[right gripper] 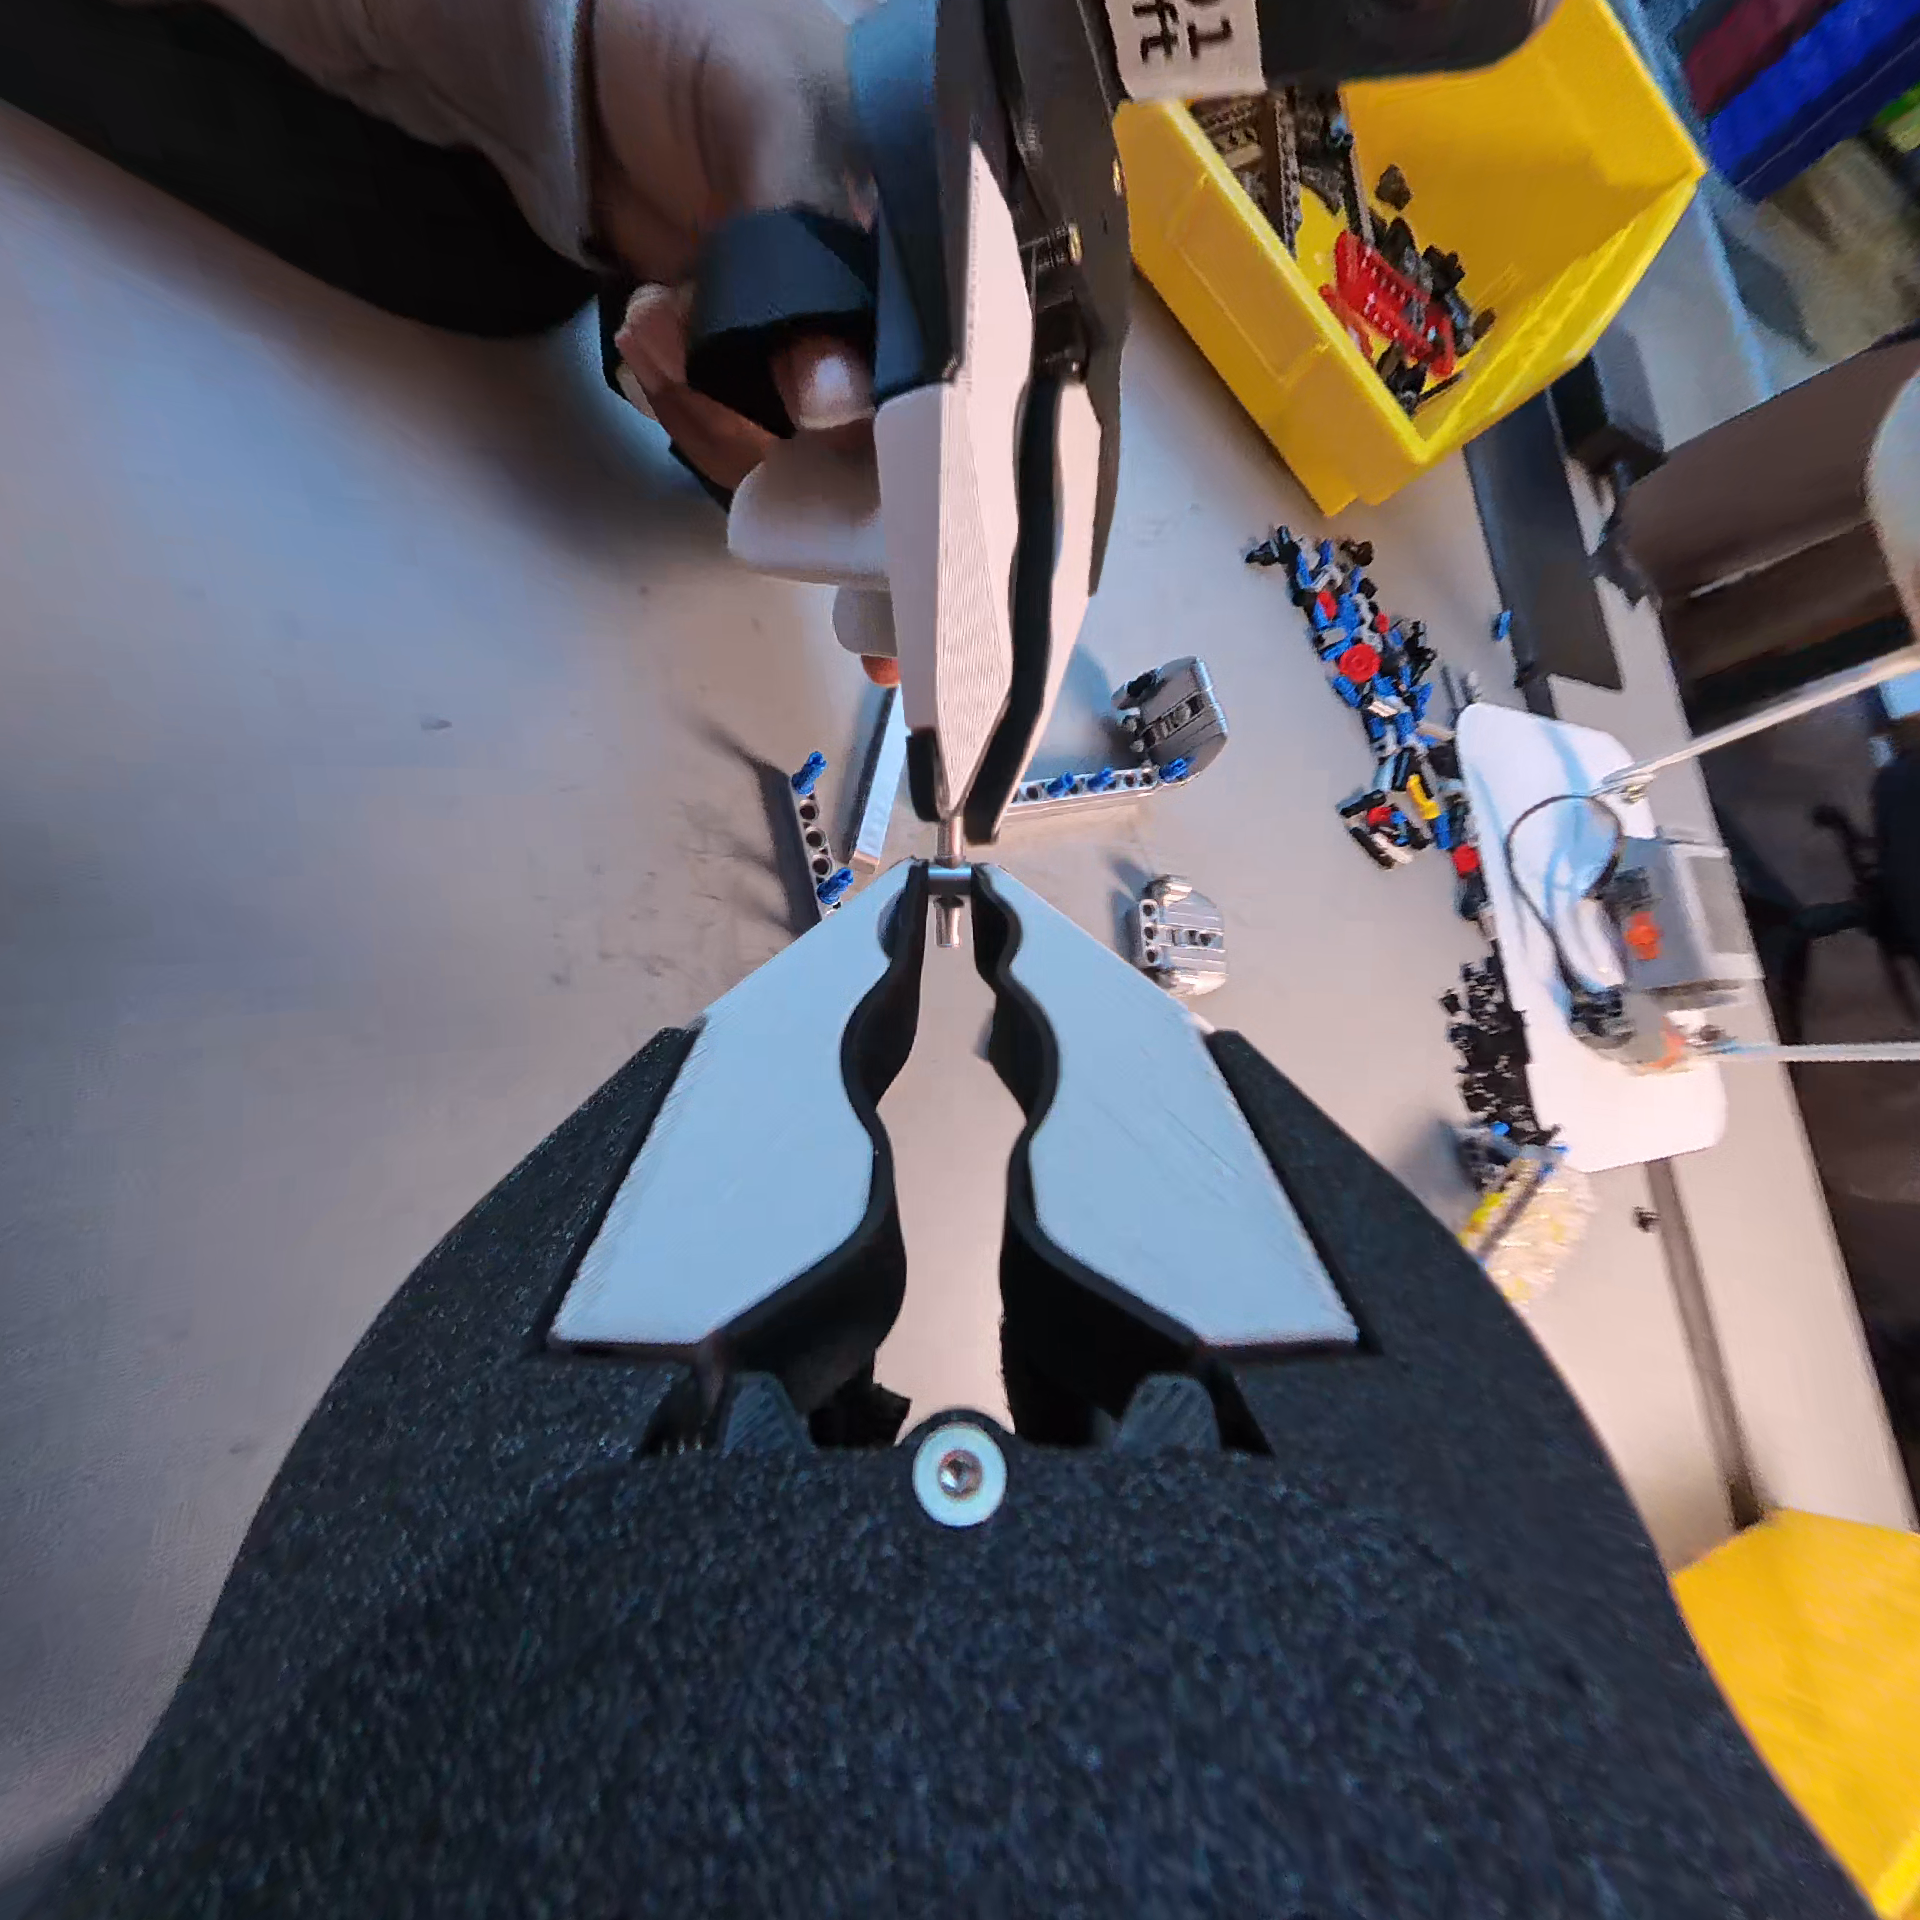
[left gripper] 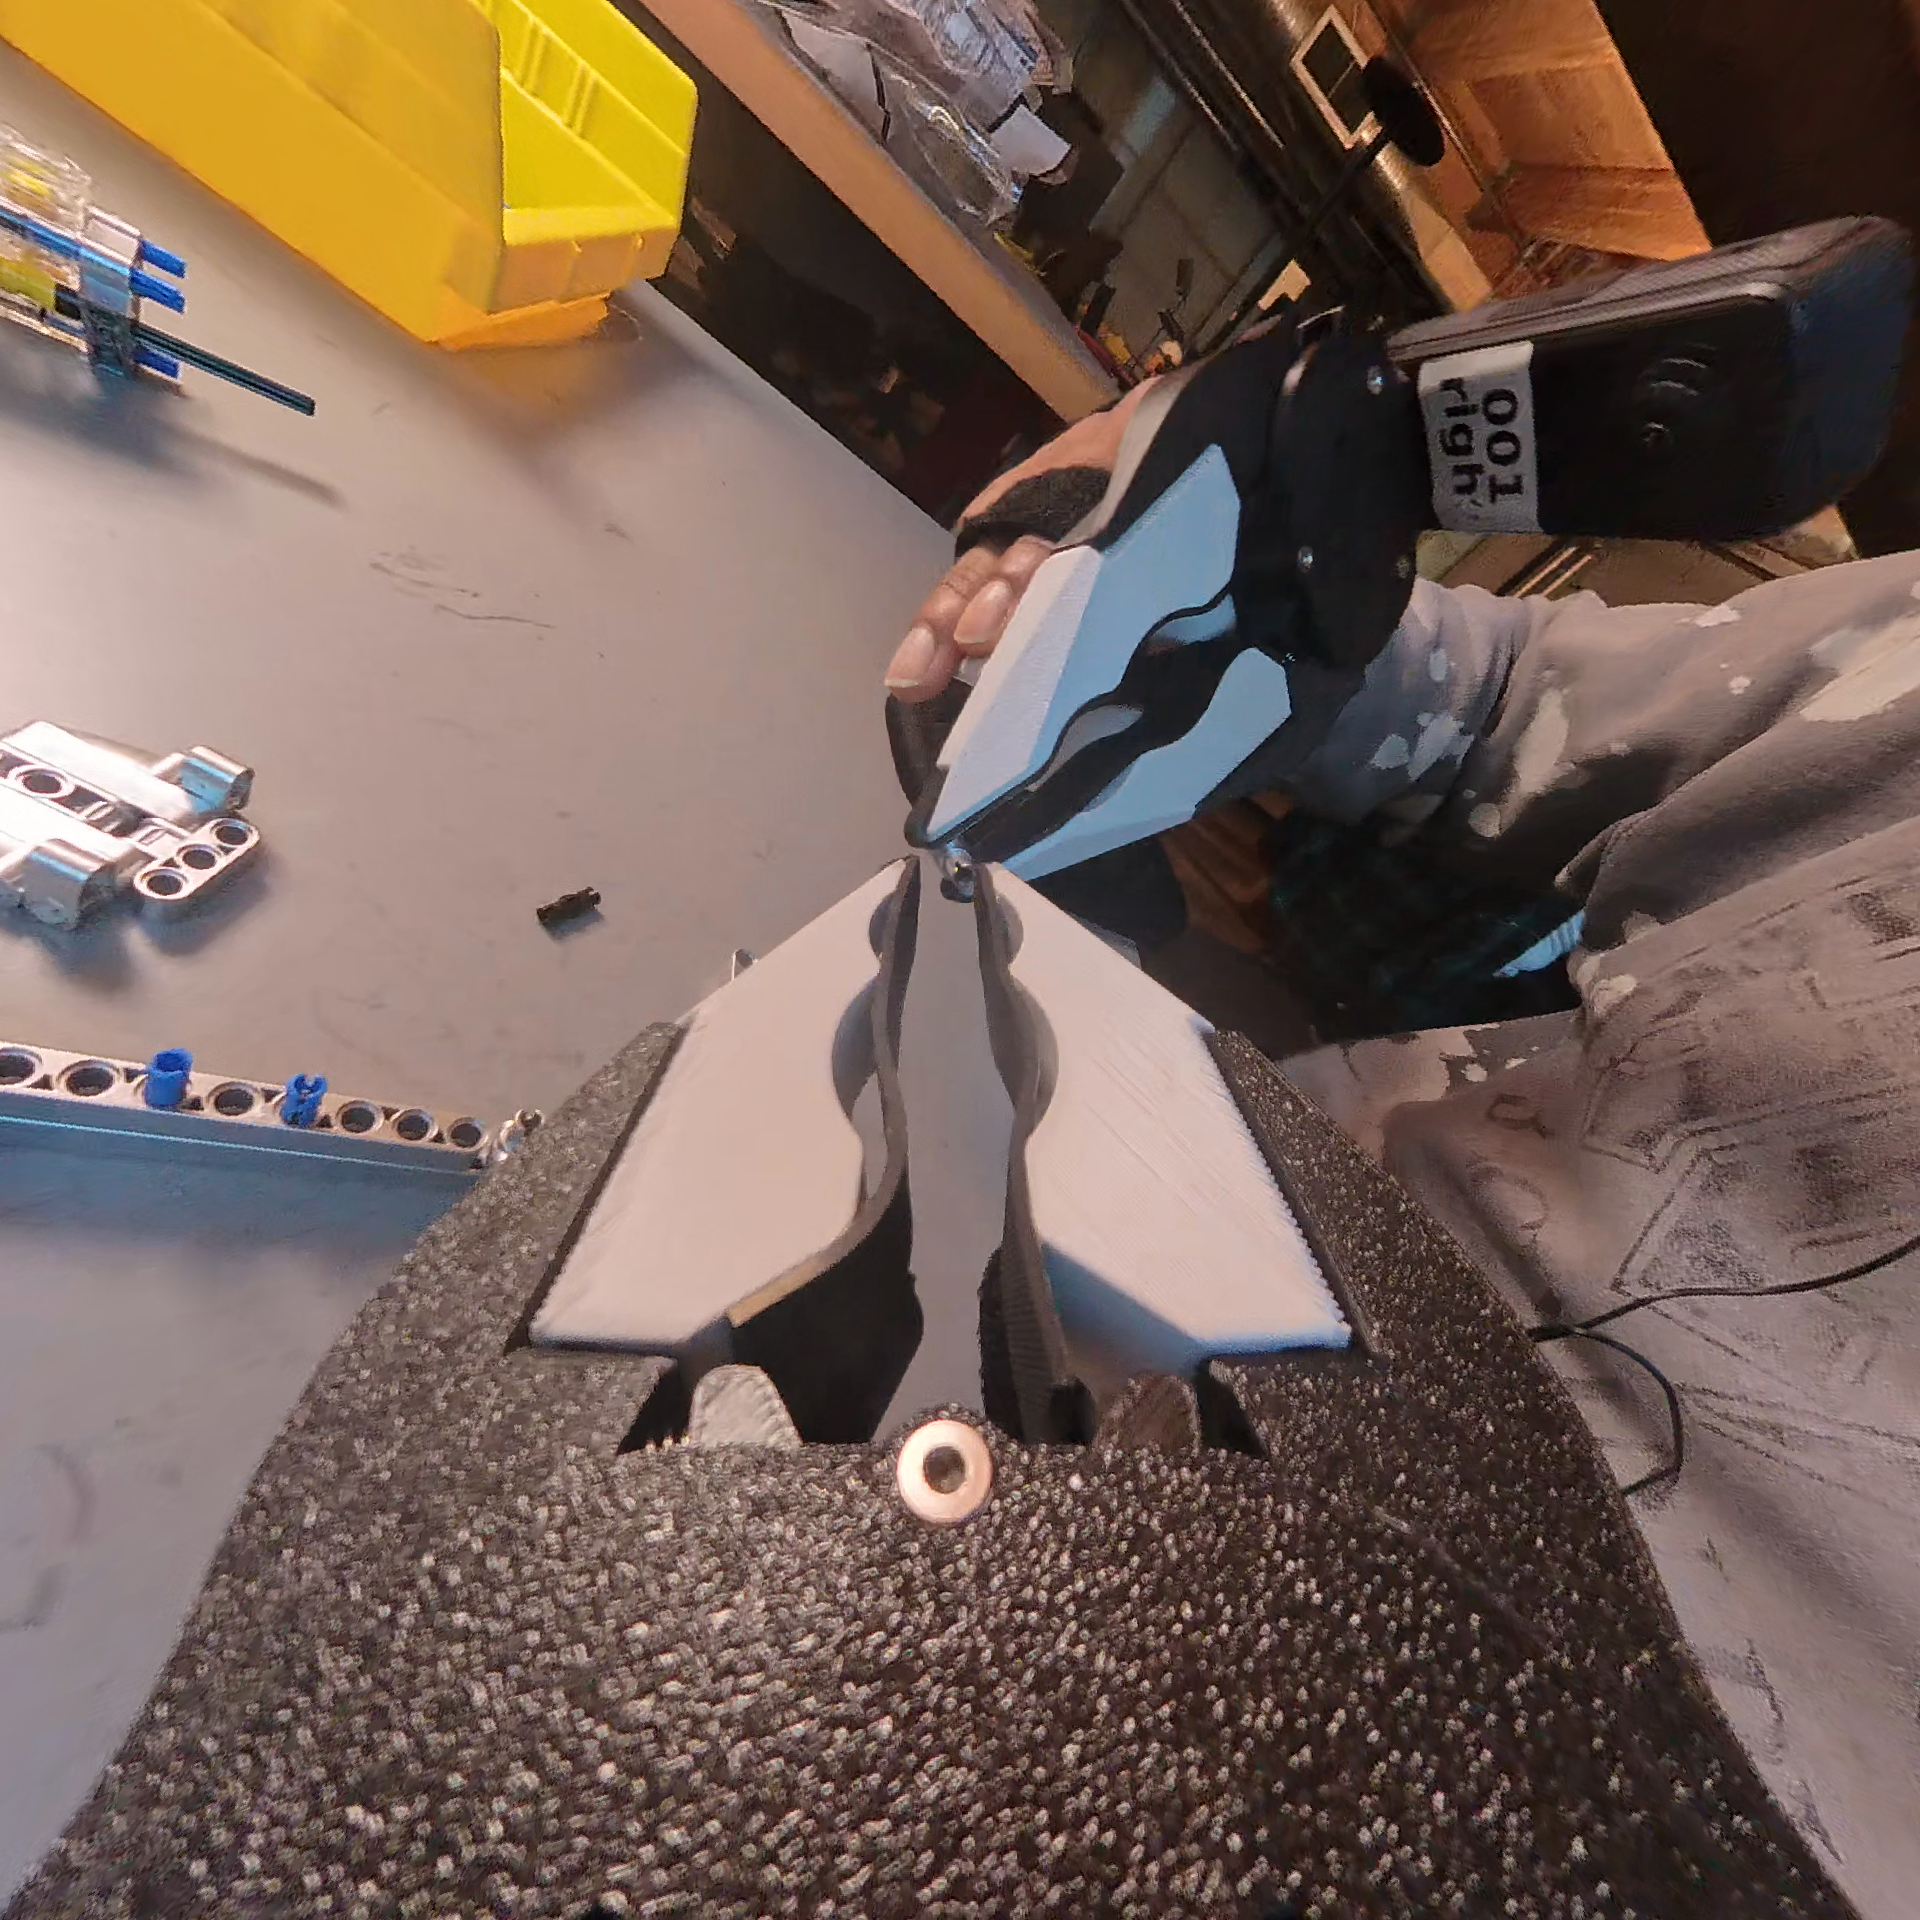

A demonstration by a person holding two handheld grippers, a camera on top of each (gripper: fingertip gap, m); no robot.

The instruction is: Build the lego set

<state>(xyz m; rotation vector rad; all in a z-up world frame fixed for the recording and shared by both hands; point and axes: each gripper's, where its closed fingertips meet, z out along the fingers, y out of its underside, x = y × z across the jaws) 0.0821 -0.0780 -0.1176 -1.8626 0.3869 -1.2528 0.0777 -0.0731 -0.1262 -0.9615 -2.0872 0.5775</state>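
Here, both claws meet tip to tip at the centre of each frame, above the grey table (left gripper: 520, 623). In the right wrist view, the right claw (right gripper: 943, 878) is clenched on a tiny grey pin (right gripper: 943, 906), which lies crosswise between its tips with a stub pointing back toward the camera. The left claw (right gripper: 951, 821) comes down from the top of that frame, its tips nearly closed around a thin metal-grey stub touching the pin; whether it truly grips that stub or only rests on it I cannot tell. In the left wrist view, the left claw (left gripper: 940, 868) shows narrow tips with the small piece (left gripper: 956, 878) at their very end, and the right claw (left gripper: 961, 826) enters from the upper right.

The chief risk, I judge, is the pin slipping: both grips are at the extreme tips, so a slight twist or uneven squeeze could flick it away. It would be hard to find among the loose bits, a black peg (left gripper: 569, 902) at mid-left and the scattered blue and black parts (right gripper: 1382, 707) at right. A grey holed beam (left gripper: 239, 1127) with blue pegs lies at lower left, and yellow bins (right gripper: 1403, 260) stand at upper right; a sideways jerk could knock into these.
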